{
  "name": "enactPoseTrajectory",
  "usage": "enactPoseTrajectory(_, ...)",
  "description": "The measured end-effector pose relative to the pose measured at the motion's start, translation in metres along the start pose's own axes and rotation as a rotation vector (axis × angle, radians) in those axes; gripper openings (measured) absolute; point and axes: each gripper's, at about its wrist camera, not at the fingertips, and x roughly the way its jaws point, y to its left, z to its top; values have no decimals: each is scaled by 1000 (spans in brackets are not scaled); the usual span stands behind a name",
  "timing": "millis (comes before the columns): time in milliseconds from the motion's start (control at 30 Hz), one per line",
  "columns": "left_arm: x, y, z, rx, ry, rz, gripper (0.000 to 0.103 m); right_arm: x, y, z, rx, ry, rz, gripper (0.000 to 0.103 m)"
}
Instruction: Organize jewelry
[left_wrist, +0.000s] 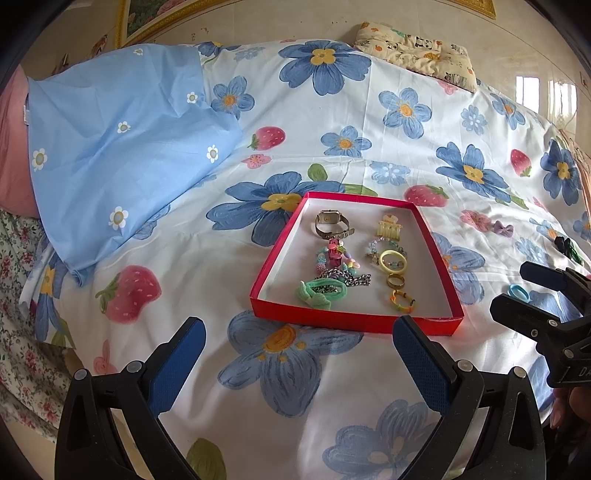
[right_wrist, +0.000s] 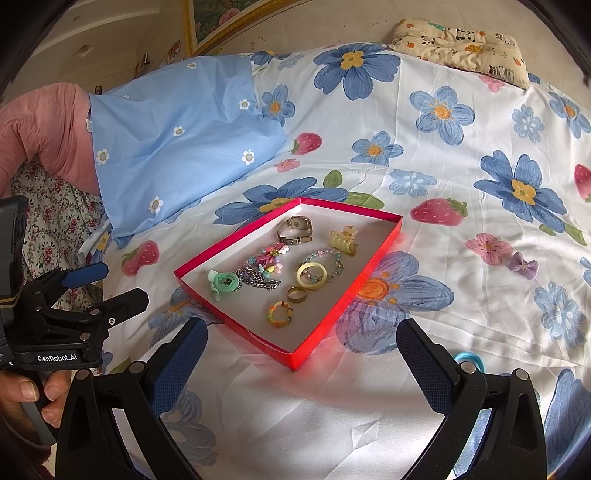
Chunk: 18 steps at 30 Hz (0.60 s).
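A shallow red box (left_wrist: 354, 322) (right_wrist: 229, 320) with a white floor lies on the flowered bedsheet. In it are a watch (left_wrist: 330, 222) (right_wrist: 295, 229), a yellow hair claw (left_wrist: 388, 227), a yellow bangle (left_wrist: 392, 260) (right_wrist: 312, 276), a gold ring (left_wrist: 395, 281) (right_wrist: 297, 294), a multicolour ring (left_wrist: 402, 301) (right_wrist: 280, 314), a chain and a green scrunchie (left_wrist: 318, 291) (right_wrist: 222, 282). My left gripper (left_wrist: 299, 350) is open and empty, just short of the box. My right gripper (right_wrist: 301, 354) is open and empty at the box's near corner. A blue hair tie (left_wrist: 518, 292) (right_wrist: 468, 359) lies beside the right finger.
A purple bow (left_wrist: 503, 228) (right_wrist: 523, 265) and a dark clip (left_wrist: 565, 244) lie loose on the sheet right of the box. A light blue pillow (left_wrist: 122, 147) (right_wrist: 177, 140) lies at the left, a patterned cushion (left_wrist: 417, 48) at the far edge.
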Motion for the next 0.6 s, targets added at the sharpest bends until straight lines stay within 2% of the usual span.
enactPoseTrajectory(600, 3, -2, -1, 9, -5, 9, 102, 1, 2, 1, -7, 9, 8, 103)
